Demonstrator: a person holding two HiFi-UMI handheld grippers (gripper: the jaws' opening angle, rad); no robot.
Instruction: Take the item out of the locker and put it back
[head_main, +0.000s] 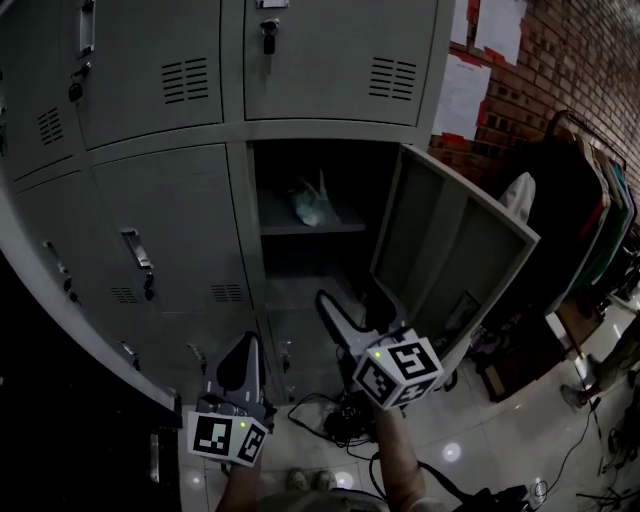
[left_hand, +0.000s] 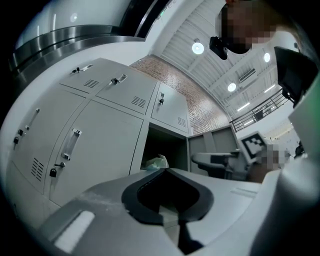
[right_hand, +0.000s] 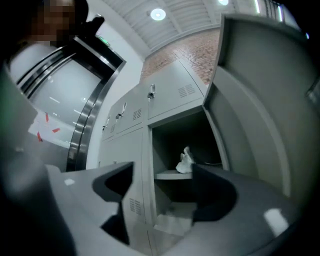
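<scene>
Resting on open locker's (head_main: 300, 165) shelf (head_main: 285, 229), crumpled bag (head_main: 312, 205); right fingers (right_hand: 220, 195) apart, left fingers (left_hand: 132, 202) together.

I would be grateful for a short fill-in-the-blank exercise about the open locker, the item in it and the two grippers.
1. The door of the locker that holds the item stands ___.
2. The pale crumpled item lies on a ___ inside that locker.
3. The right gripper has its jaws ___, with nothing between them.
4. The left gripper has its jaws ___, holding nothing.
Missing words: open; shelf; apart; together.
</scene>
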